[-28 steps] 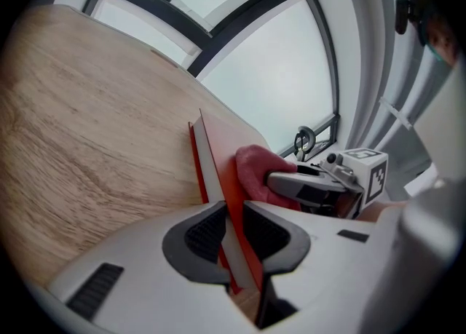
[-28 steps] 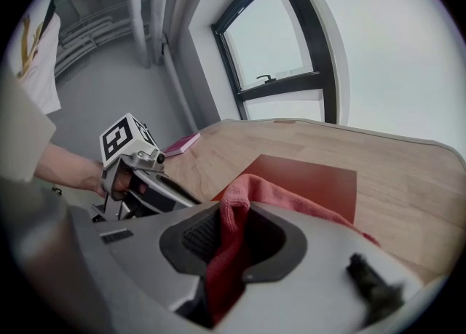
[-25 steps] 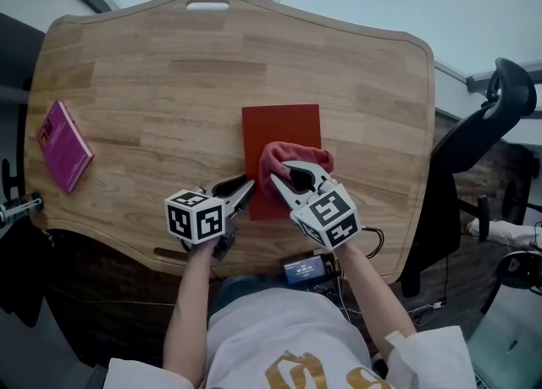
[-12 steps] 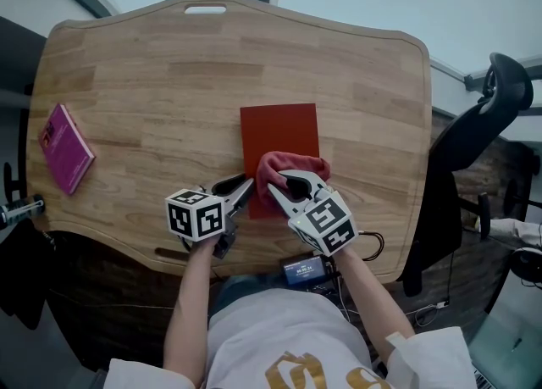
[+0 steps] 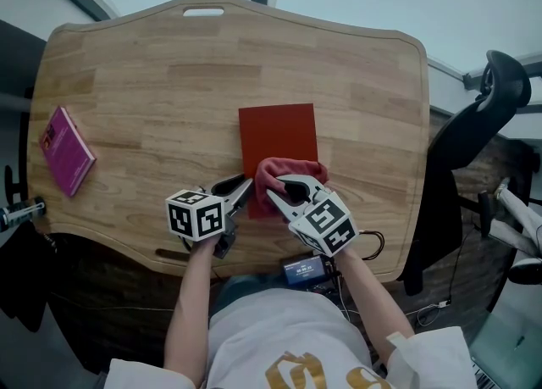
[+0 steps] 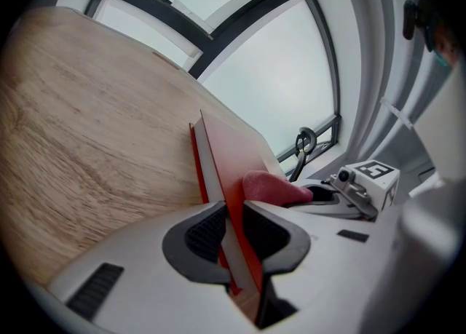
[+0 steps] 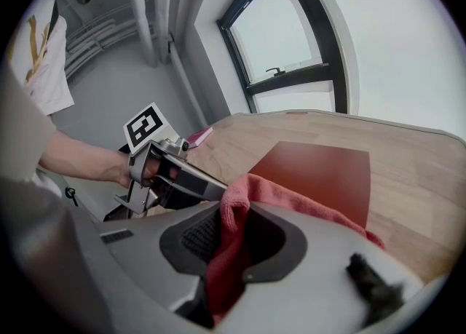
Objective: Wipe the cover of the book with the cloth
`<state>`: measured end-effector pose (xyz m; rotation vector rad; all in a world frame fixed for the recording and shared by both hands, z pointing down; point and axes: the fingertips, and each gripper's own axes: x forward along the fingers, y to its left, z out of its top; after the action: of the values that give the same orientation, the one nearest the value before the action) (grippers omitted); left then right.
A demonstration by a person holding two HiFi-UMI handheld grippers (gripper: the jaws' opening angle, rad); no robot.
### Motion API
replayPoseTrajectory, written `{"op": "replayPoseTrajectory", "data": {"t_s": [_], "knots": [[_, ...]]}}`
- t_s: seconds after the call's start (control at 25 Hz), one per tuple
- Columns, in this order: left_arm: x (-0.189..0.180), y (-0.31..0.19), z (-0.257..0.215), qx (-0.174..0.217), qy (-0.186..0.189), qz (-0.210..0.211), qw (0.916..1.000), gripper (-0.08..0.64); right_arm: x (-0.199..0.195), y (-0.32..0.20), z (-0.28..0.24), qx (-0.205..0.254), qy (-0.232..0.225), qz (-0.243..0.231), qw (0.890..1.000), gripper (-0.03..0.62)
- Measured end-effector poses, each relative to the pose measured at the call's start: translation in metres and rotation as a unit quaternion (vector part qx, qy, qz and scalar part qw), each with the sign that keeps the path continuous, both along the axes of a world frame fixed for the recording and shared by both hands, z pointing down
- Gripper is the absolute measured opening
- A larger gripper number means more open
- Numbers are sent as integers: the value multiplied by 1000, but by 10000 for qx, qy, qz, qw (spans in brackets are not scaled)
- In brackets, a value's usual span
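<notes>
A thin red book (image 5: 276,135) lies flat in the middle of the wooden table (image 5: 152,82). My left gripper (image 5: 240,190) is shut on the book's near left edge; in the left gripper view the red cover (image 6: 234,152) runs between its pads. My right gripper (image 5: 292,191) is shut on a bunched pink-red cloth (image 5: 288,170), which rests on the near part of the cover. The right gripper view shows the cloth (image 7: 234,217) wedged between the jaws, with the bare cover (image 7: 320,169) beyond it. The cloth hides the book's near end.
A magenta book (image 5: 66,147) lies at the table's left edge. A black office chair (image 5: 474,137) stands close to the table's right side. A small device with a lit screen (image 5: 304,269) hangs under the near edge. A handle slot (image 5: 203,11) is at the far edge.
My right gripper has dragged the cloth a little toward me along the cover, leaving more bare red beyond it. The left gripper has kept still on the book.
</notes>
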<state>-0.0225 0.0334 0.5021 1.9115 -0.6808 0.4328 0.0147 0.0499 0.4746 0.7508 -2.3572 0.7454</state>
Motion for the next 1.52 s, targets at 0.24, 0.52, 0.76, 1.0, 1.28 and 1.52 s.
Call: {"op": "replayPoseTrajectory", "data": {"t_s": [0.24,0.52,0.76,1.0,1.28,1.52], "knots": [[1,0,0,-85,-27,-20,10000,78,2,0,-2,-36,-78,102,9999,83],[5,8,0,-365,181,-14,9992,78,7,4,-6,205,153,181,9995,83],[15,19,-3,-70,-267,426,9987,78,24,4,-20,485,204,541,9971,83],[9,12,-20,900,-1057,509,9890,136,44,0,-49,946,175,1054,9898,83],[-4,-2,-76,2144,-1547,241,9641,39,77,10,-96,1558,45,1854,9702,83],[-2,-3,-138,3161,-1590,100,9353,17,94,24,-135,2182,270,2249,9492,83]]}}
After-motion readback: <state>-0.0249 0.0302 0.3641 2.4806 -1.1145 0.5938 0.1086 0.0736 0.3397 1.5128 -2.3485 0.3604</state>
